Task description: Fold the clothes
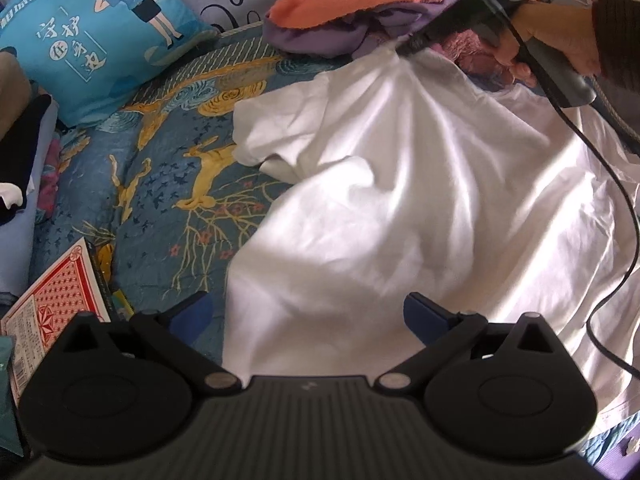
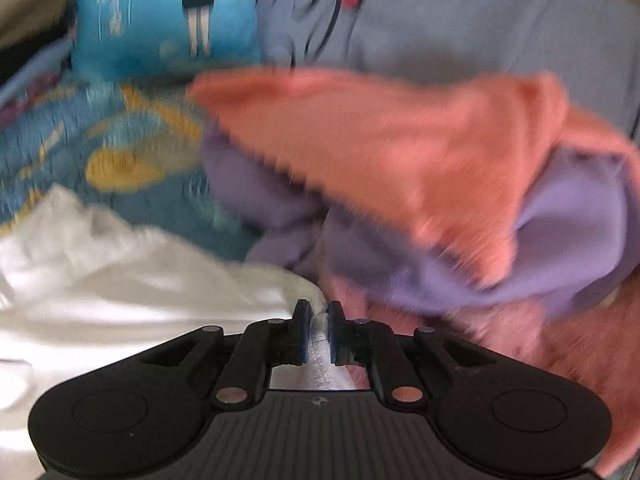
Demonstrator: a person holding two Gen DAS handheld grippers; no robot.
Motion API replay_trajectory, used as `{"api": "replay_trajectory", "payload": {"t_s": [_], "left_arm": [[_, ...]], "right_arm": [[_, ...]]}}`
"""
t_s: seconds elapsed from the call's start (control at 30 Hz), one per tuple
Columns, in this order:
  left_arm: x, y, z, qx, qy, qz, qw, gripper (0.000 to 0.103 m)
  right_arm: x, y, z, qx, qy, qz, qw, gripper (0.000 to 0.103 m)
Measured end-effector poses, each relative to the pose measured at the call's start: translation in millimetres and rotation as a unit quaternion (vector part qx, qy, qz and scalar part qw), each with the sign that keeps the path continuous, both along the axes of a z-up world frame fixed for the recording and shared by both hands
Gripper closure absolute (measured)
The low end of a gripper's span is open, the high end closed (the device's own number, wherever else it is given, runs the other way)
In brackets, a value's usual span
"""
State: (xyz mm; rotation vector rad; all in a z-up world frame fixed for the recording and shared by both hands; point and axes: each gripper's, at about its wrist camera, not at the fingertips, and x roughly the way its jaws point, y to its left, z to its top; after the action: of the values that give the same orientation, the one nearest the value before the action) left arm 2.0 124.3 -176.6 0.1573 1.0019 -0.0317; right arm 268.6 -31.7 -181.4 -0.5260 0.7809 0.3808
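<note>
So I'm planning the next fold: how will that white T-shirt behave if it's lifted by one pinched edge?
Probably floppy: the white T-shirt already lies in soft creases and peaks toward the right gripper, whose jaws pinch its hem. It looks thin and light, so it should drape and trail over the bedspread. The left gripper is open above it.

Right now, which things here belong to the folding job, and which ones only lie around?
Job: white T-shirt, right tongs shut on its edge, left tongs open above it.

Lying about: blue cushion, orange-and-purple clothes, red patterned box, patterned bedspread.
</note>
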Motion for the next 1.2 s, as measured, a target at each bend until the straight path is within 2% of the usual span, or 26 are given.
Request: {"api": "replay_trajectory", "payload": {"t_s": [0.07,0.17,0.27,0.4,0.43,0.5,0.6,0.7,0.77,0.8,0.83,0.9,1.0,1.07,1.1,1.13,1.2], "left_arm": [[0.6,0.6,-0.9,0.002,0.003,0.003,1.0000,0.000],[1.6,1.9,-2.0,0.002,0.007,0.007,1.0000,0.000],[2.6,3.2,-3.0,0.002,0.011,0.010,0.9999,0.000],[2.3,2.6,-3.9,0.008,0.015,0.010,0.9998,0.000],[2.0,2.9,-3.5,0.008,0.015,0.010,0.9998,0.000],[1.5,3.7,-2.6,0.007,0.014,0.011,0.9998,0.000],[0.7,4.8,-1.3,0.005,0.012,0.011,0.9998,0.000],[-0.5,5.4,0.5,0.004,0.011,0.010,0.9999,0.000],[-2.2,5.0,1.7,0.004,0.009,0.007,0.9999,0.000],[-3.0,4.9,2.1,0.005,0.009,0.005,0.9999,0.000],[-3.7,4.7,2.2,0.005,0.008,0.004,0.9999,0.000],[-4.7,5.1,3.1,0.004,0.007,0.004,1.0000,0.000],[-5.5,6.1,5.2,0.002,0.006,0.005,1.0000,0.000],[-5.9,6.3,6.2,0.001,0.005,0.005,1.0000,0.000],[-6.0,6.3,6.6,0.001,0.004,0.005,1.0000,0.000],[-6.2,6.2,6.8,0.001,0.004,0.005,1.0000,0.000],[-6.2,6.3,7.3,0.001,0.003,0.005,1.0000,0.000]], "right_arm": [[-6.9,6.7,5.1,-0.009,-0.032,-0.007,0.999,0.081],[-23.1,20.5,17.2,-0.010,-0.088,-0.001,0.996,0.081],[-39.0,43.2,26.2,-0.004,-0.113,0.042,0.993,0.081],[-51.2,83.6,26.3,-0.069,-0.166,0.073,0.981,0.077],[-54.4,88.7,29.3,-0.051,-0.153,0.092,0.983,0.077],[-61.1,93.1,39.1,0.022,-0.099,0.143,0.985,0.077],[-79.9,112.4,39.2,0.057,-0.040,0.223,0.972,0.077],[-102.4,132.5,28.2,0.039,-0.013,0.299,0.953,0.077],[-115.4,144.9,16.3,0.006,-0.005,0.319,0.948,0.077],[-118.5,150.4,8.0,-0.013,-0.001,0.320,0.947,0.080],[-121.0,154.2,0.8,-0.028,0.001,0.320,0.947,0.088],[-123.4,156.5,-10.8,-0.052,0.001,0.307,0.950,0.094],[-113.3,153.2,-12.1,-0.034,-0.009,0.256,0.966,0.099],[-101.1,141.5,-0.9,0.022,-0.031,0.195,0.980,0.101],[-93.5,131.4,7.6,0.071,-0.035,0.158,0.984,0.101],[-85.2,119.4,17.1,0.131,-0.034,0.118,0.984,0.101],[-72.2,100.5,30.0,0.230,-0.018,0.072,0.970,0.101]]}}
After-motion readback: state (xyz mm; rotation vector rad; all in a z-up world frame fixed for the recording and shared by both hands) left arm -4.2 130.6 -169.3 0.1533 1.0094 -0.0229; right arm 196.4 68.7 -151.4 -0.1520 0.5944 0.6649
